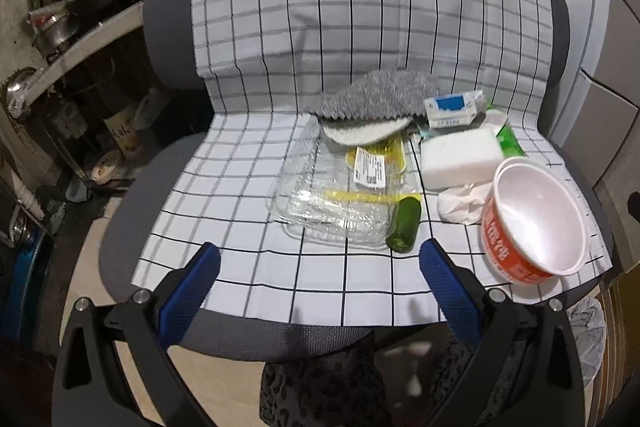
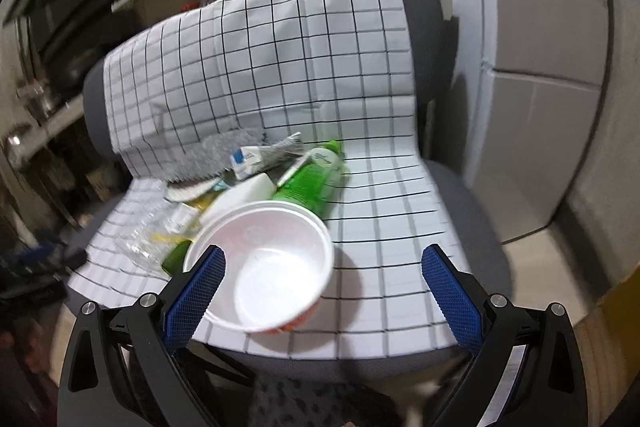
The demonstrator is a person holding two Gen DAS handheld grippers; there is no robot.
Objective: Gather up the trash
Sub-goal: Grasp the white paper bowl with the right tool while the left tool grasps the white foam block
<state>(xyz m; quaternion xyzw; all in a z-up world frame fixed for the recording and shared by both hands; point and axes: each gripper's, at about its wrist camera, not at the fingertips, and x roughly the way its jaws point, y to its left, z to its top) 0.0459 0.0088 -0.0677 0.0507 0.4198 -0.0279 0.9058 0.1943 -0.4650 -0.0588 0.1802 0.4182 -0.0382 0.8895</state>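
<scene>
While both grippers gape empty, noodle cup (image 2: 272, 267) sits just beyond right gripper (image 2: 322, 261).

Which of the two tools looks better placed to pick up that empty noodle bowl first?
Probably the right tool. It is open, and the noodle bowl sits right ahead of it, near its left finger. In the left tool's view the bowl lies off to the right, with the clear plastic tray straight ahead.

My left gripper (image 1: 320, 259) hangs wide open, empty; my right gripper (image 2: 323, 261) is spread just as wide, gripping nothing.
</scene>
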